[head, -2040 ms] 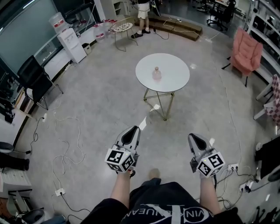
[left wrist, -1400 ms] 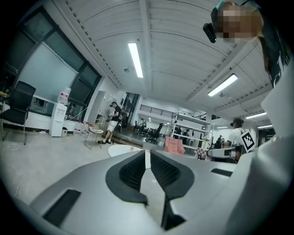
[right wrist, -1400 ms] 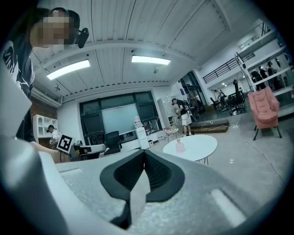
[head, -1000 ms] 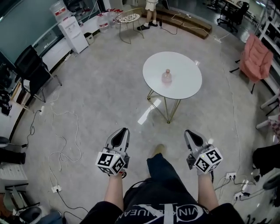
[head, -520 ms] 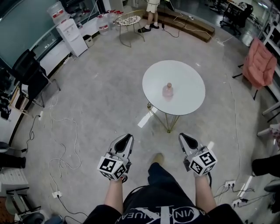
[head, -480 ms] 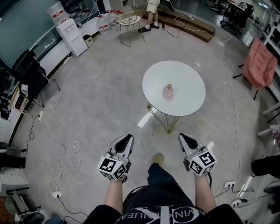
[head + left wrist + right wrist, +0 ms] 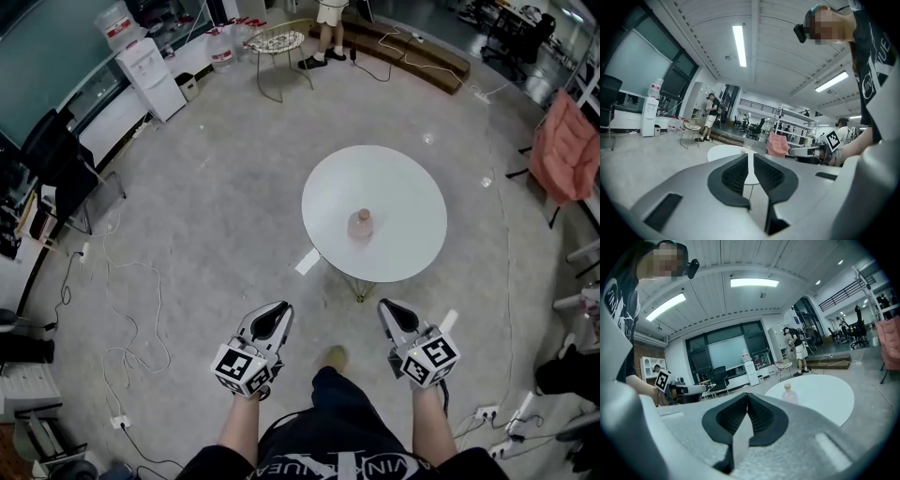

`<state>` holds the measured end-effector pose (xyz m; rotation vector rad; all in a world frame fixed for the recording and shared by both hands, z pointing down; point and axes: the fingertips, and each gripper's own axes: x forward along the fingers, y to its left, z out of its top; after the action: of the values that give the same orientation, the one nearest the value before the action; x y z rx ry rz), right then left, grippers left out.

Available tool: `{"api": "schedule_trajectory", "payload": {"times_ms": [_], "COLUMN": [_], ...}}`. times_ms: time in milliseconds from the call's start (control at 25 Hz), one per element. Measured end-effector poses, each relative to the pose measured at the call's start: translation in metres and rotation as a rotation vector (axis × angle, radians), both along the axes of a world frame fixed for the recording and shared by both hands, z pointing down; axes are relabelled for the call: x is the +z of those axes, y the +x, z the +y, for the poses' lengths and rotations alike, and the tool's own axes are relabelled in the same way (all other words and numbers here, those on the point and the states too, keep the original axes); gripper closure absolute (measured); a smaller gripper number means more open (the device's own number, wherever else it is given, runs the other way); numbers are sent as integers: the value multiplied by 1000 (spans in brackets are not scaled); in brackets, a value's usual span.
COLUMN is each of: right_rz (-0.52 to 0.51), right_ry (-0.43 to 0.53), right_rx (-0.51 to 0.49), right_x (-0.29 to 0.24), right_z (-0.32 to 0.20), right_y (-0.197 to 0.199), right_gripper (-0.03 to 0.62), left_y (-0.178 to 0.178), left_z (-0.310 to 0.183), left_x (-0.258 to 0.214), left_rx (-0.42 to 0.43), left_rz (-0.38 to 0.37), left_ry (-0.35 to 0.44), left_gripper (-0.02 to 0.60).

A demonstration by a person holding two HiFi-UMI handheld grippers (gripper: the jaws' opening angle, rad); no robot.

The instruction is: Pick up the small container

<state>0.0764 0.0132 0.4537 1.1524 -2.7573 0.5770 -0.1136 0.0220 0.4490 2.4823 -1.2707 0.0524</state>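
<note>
The white table (image 7: 412,187) is drawing nearer as left gripper (image 7: 277,308) and right gripper (image 7: 388,307), both closed and empty, are approaching the small container (image 7: 361,223) standing mid-table, seemingly light, slick plastic, best gripped round its body.

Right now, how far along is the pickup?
Done: nothing yet. The bottle stands untouched on the round table. In hand: nothing; the left tool and right tool are both shut and empty, short of the table. Left: step closer, open one tool, grip the bottle, lift.
</note>
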Motion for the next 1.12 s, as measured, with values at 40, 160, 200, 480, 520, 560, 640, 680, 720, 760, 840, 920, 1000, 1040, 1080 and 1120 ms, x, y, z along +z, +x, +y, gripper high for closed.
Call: {"api": "schedule_trajectory", "payload": {"times_ms": [40,160,200,480,520,560,640,680,720,760,840,920,1000,1040,1080,1120], "right_rz": [2,9,12,20,20,20,24,27,30,34,45,55,64,71,81,93], "right_ry": [-5,-18,-21,-29,-32,-38,-47,-49,-50,-51,-54,-56,-54,-52,-47,-40], "right_rx": [0,-13,-20,-37,-34,-32,-31,-31,-28,-22,-11,-1,6,5,2,-2], "right_x": [2,12,15,36,40,43,49,50,52,53,55,57,61,63,66,68], "right_z": [-7,-27,-33,-65,-69,-72,-78,-81,-86,-92,-106,-119,-129,-134,-139,-144], "right_y": [1,4,5,11,11,10,7,5,3,2,1,5,10,11,11,9], "right_gripper": [588,588,588,589,588,588,588,588,588,588,586,580,579,579,577,576], "left_y": [3,14,17,45,48,49,50,50,49,48,51,60,71,75,79,81], "left_z": [-8,-33,-41,-79,-83,-86,-91,-95,-100,-105,-118,-132,-146,-152,-158,-164], "left_x": [2,10,13,28,31,34,40,43,45,47,52,58,61,62,63,64], "left_rx": [10,24,25,56,64,71,83,90,98,106,122,138,157,168,178,189], "left_rz": [-2,3,9,34,30,26,20,18,16,16,25,34,35,33,33,34], "left_ry": [-6,-22,-25,-8,-13,-20,-28,-27,-26,-26,-28,-30,-25,-21,-17,-14], "left_gripper": [545,545,545,545,545,545,545,545,545,545,545,545,545,545,545,545]}}
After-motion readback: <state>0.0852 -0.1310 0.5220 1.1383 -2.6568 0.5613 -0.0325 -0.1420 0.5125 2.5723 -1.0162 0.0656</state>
